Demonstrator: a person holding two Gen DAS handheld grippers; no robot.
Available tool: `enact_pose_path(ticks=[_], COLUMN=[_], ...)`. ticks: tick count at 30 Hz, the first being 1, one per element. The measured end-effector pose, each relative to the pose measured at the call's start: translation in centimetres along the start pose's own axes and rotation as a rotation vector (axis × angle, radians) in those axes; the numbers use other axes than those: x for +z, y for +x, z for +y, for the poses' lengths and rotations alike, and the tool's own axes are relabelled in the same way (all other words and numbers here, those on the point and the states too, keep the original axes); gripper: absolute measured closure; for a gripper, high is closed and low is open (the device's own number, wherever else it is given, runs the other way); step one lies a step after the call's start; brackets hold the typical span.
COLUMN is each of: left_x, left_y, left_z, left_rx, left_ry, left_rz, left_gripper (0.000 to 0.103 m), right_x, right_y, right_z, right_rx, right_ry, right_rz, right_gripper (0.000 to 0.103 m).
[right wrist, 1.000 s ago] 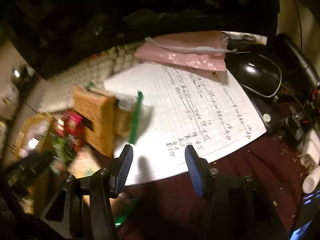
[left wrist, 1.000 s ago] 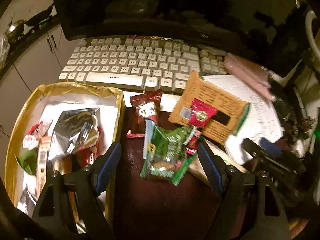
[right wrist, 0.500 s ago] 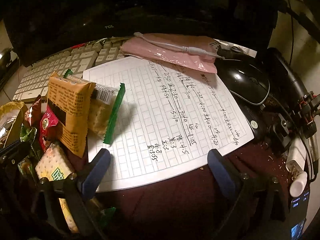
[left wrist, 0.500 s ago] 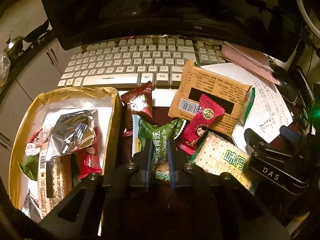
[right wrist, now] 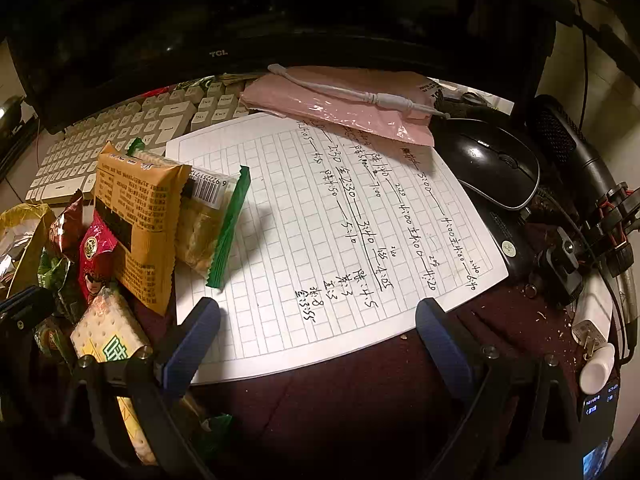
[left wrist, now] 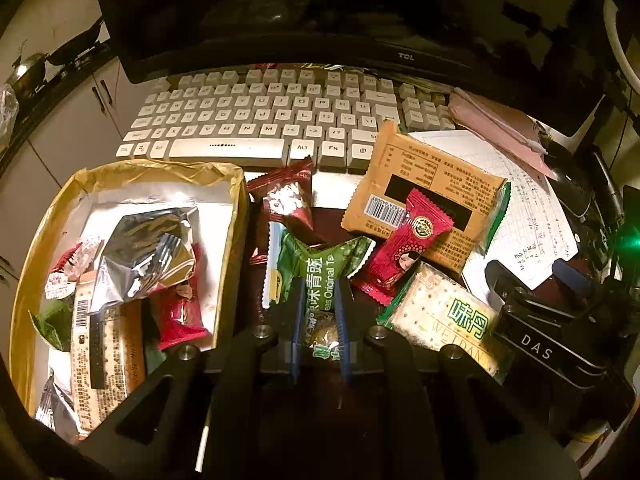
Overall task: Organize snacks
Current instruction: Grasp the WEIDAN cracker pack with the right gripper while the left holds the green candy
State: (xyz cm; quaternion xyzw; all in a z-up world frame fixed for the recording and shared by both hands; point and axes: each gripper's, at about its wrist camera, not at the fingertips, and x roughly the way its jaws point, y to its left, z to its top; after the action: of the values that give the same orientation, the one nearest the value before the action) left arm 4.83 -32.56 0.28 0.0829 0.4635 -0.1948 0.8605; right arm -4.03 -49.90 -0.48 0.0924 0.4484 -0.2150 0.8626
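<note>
In the left wrist view my left gripper (left wrist: 320, 300) is shut on a green snack packet (left wrist: 318, 276) beside a gold-lined box (left wrist: 236, 216) that holds several wrapped snacks. Loose snacks lie just right of the box: a dark red packet (left wrist: 286, 200), a red candy packet (left wrist: 404, 246), an orange cracker pack (left wrist: 424, 188) and a green-edged cracker pack (left wrist: 444, 312). In the right wrist view my right gripper (right wrist: 318, 320) is open and empty over a gridded paper sheet (right wrist: 340, 220), with the orange pack (right wrist: 140, 208) and a clear cracker pack (right wrist: 208, 220) to its left.
A white keyboard (left wrist: 264, 120) and a dark monitor (left wrist: 320, 8) stand behind the snacks. A pink bag with a white cable (right wrist: 340, 104), a black mouse (right wrist: 496, 164) and small clutter lie at the right. The desk surface is dark red.
My left gripper closed on the green packet, which it straddled open a second ago. My right gripper opened wider and moved back over the paper.
</note>
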Motion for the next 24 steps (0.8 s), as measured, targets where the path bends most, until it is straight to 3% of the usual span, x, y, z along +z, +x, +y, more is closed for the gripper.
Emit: enact_pose_path(ticks=[8, 14, 24], left_x=[0.1, 0.1, 0.3], left_y=[0.1, -0.5, -0.2], left_z=[0.1, 0.4, 1.1], left_rx=[-0.002, -0.001, -0.029], left_ry=[-0.019, -0.025, -0.053], left_rz=[0.002, -0.017, 0.004], left_gripper=[0.087, 0.097, 0.095], right_x=[0.1, 0.0, 0.0], right_y=[0.1, 0.1, 0.1], right_z=[0.3, 0.0, 0.0], right_rx=[-0.001, 0.0, 0.0], right_ry=[0.0, 0.0, 0.0], right_rz=[0.0, 0.0, -0.001], right_gripper=[0.004, 0.004, 0.004])
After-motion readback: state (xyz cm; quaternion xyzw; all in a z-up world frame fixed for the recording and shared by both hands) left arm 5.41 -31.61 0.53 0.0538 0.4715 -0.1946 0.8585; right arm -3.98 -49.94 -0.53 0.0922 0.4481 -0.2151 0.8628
